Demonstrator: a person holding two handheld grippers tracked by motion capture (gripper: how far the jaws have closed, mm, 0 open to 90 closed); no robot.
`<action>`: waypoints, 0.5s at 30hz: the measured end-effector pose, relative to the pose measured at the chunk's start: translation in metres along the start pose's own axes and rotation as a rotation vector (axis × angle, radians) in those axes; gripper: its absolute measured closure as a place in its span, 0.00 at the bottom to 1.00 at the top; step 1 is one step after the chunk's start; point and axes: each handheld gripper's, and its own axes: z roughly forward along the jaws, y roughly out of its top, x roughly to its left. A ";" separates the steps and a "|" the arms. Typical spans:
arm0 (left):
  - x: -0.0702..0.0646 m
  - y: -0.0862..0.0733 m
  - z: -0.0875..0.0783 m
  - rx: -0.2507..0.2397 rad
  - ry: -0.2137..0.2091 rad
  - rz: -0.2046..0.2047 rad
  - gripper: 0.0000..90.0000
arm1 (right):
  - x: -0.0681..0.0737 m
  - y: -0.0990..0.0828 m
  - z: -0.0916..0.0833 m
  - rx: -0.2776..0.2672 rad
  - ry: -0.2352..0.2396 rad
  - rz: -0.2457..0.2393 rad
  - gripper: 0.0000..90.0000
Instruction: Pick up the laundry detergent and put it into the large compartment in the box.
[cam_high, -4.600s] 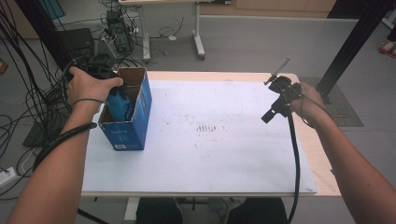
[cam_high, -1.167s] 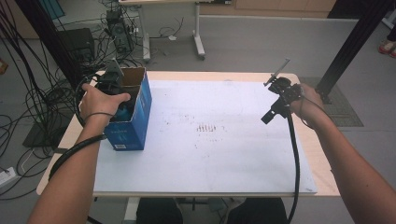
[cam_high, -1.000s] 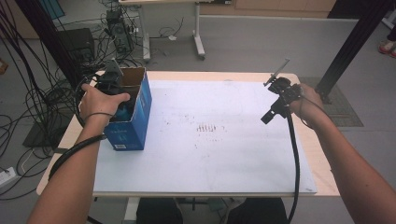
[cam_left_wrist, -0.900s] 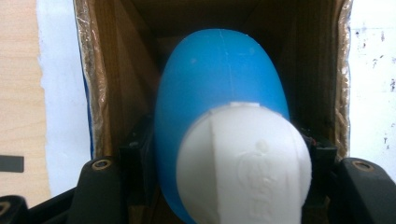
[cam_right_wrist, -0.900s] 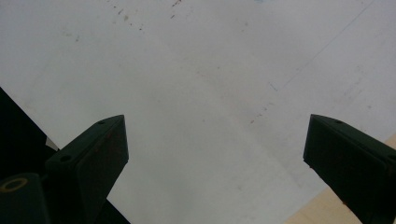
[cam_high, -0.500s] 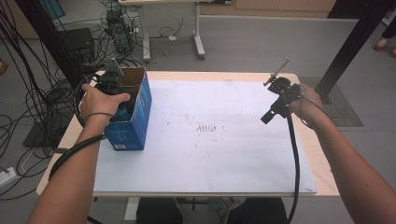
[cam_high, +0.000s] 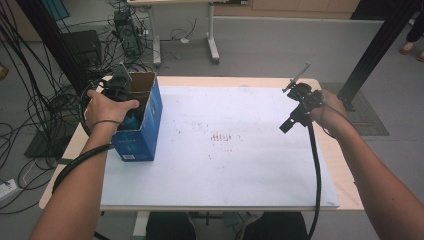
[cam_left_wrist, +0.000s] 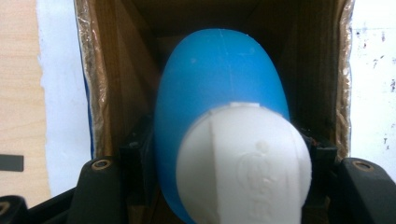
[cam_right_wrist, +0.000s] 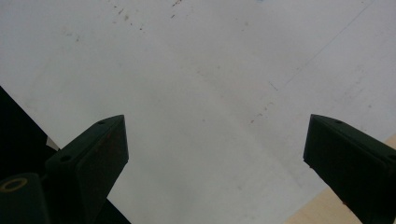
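My left hand-held gripper (cam_left_wrist: 210, 186) clamps a blue bottle (cam_left_wrist: 219, 93) by its sides, just below the white cap (cam_left_wrist: 243, 163) nearest me. Body smooth, rounded, glossy; cap ribbed with an embossed mark. Bottle sits inside the open cardboard box (cam_high: 145, 117), brown walls on either side. My right hand-held gripper (cam_right_wrist: 215, 154) hangs wide, empty, over the white desk (cam_high: 240, 165).

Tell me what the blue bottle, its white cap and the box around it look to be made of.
Blue bottle: probably plastic, smooth with a soft sheen and a faint mould seam.
White cap: likely moulded plastic, matt, with a raised embossed mark.
Box: cardboard, brown and fibrous inside with rough cut edges, printed glossy blue outside.
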 end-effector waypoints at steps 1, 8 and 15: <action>0.000 0.000 0.000 -0.002 -0.001 -0.002 0.42 | 0.000 0.000 0.000 -0.003 0.002 0.001 0.07; 0.000 0.001 0.000 -0.001 0.000 -0.004 0.42 | -0.001 0.000 0.000 0.000 0.002 0.003 0.07; 0.000 0.002 -0.005 -0.009 0.010 -0.006 0.39 | -0.001 0.000 0.001 0.000 0.004 0.003 0.07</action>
